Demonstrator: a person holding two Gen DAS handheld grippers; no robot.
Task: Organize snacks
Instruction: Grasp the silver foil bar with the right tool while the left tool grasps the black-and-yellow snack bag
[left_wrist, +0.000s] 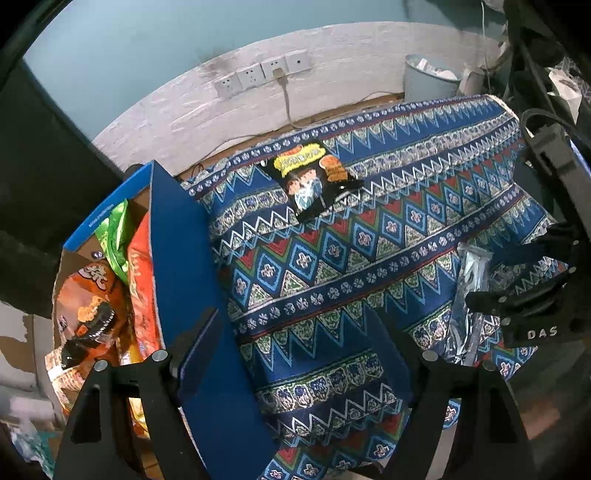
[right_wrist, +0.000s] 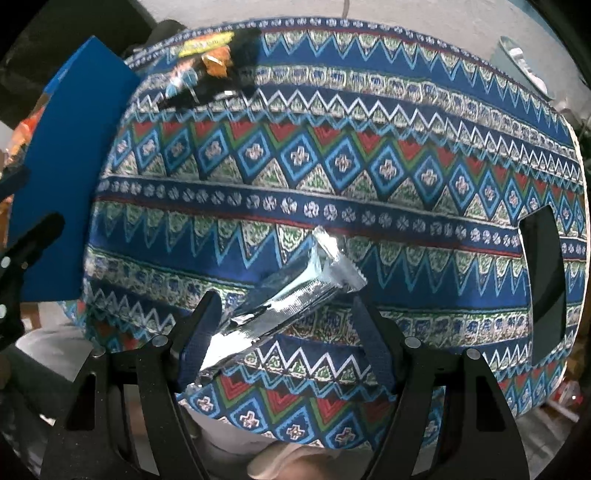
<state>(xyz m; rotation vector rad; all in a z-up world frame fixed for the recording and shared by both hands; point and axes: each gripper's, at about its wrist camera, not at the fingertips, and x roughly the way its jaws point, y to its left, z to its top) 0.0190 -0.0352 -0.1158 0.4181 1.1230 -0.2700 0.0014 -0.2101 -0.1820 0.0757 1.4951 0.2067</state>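
Observation:
A patterned blue cloth (left_wrist: 369, 229) covers the table (right_wrist: 332, 166). A silver foil packet (right_wrist: 291, 302) lies on it, slanting between the fingers of my right gripper (right_wrist: 284, 297), which stands open just above it, its left finger overlapping the foil. From the left wrist view the same packet (left_wrist: 469, 295) shows under the right gripper (left_wrist: 517, 306). A black snack packet (left_wrist: 314, 181) lies flat at the far side of the cloth (right_wrist: 210, 62). My left gripper (left_wrist: 295, 332) is open over the cloth, beside the blue flap (left_wrist: 177, 258) of a cardboard box (left_wrist: 81, 258) that holds orange and green snack bags.
The box flap (right_wrist: 74, 184) stands up along the table's left edge. A pale bin (left_wrist: 428, 77) and wall sockets (left_wrist: 258, 74) with a plugged cable are behind the table. A dark rectangular thing (right_wrist: 546, 288) sits at the cloth's right edge.

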